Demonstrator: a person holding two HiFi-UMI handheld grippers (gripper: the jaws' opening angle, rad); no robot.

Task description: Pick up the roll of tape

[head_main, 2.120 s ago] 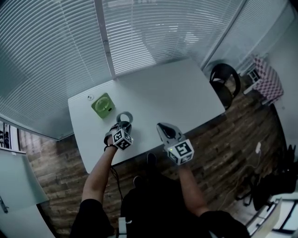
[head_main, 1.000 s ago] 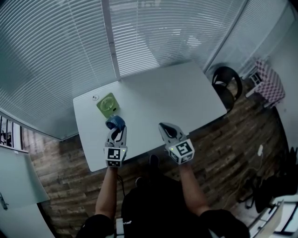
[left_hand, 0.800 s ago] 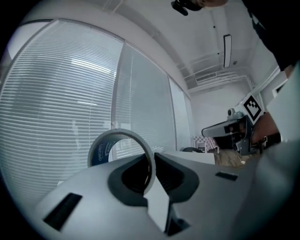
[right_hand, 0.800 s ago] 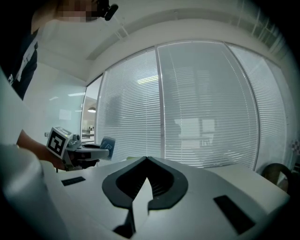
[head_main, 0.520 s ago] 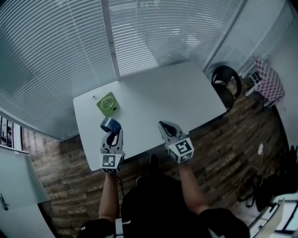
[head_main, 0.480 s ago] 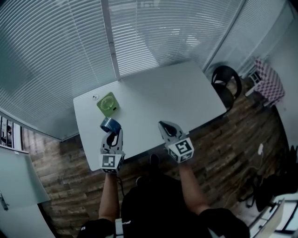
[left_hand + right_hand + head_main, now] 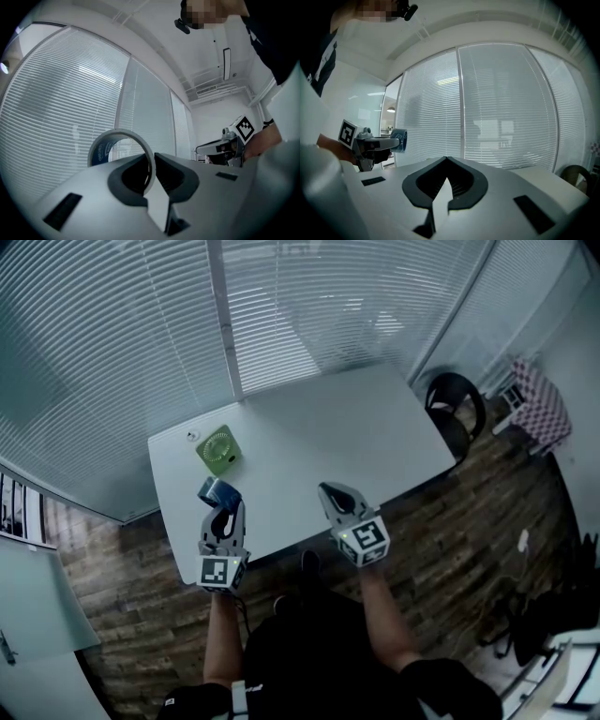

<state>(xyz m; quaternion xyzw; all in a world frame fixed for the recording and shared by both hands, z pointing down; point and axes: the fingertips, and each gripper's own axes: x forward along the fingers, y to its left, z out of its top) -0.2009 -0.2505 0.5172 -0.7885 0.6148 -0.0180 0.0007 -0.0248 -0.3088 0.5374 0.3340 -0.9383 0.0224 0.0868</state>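
The roll of tape [image 7: 214, 491], a thin grey ring with a blue inner face, hangs in the air off the white table [image 7: 309, 442]. My left gripper [image 7: 225, 509] is shut on its wall. In the left gripper view the roll of tape [image 7: 117, 143] stands upright, with its right edge pinched by the left gripper [image 7: 151, 168]. My right gripper [image 7: 329, 494] hovers over the table's near edge, shut and empty. The right gripper view shows the right gripper [image 7: 446, 161] with its tips together, and to its left the left gripper [image 7: 370, 145] holding the tape [image 7: 399, 139].
A small green fan [image 7: 217, 448] lies on the table's far left part, just beyond the tape. A black chair [image 7: 455, 409] stands off the table's right end. Window blinds [image 7: 281, 306] run behind the table. Wooden floor lies below the near edge.
The left gripper has lifted the tape off the table and drawn it up and back toward me, away from the fan. The right gripper has stayed put.
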